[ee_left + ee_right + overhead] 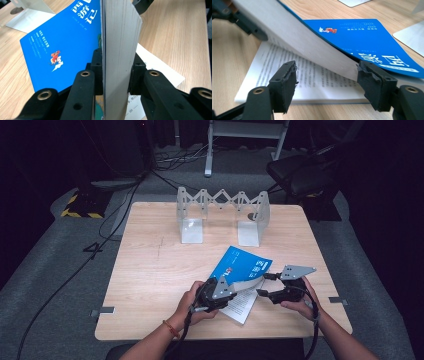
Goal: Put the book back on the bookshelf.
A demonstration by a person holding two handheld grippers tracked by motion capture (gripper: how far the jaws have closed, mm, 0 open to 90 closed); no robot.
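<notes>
Book: a blue-covered paperback book (240, 265) with white Chinese lettering lies on the light wooden desk (150, 270), near its front edge, between the two hands; it is open, with the bottom pages flat on the desk.
Lifted part: a thick stack of white pages (120, 50) with the blue cover on it is raised off the flat printed page (312, 77) and curves upward.
Left gripper (220, 290): in the left gripper view its two black jaws are shut tight on the lifted stack, one pad on the cover side and one on the inner side.
Right gripper (270, 286): its jaws stand fairly wide. In the right gripper view one jaw hangs over the flat printed page and the other sits at the corner of the lifted stack, just under the blue cover; whether that pad touches the paper is hard to say from this angle.
Hands: the left hand (192, 302) and the right hand (300, 302) come in from the desk's front edge, each around its gripper's body.
Far side of the desk: a white metal expanding bookend rack (222, 215) with a zigzag lattice stands upright, well apart from the book.
</notes>
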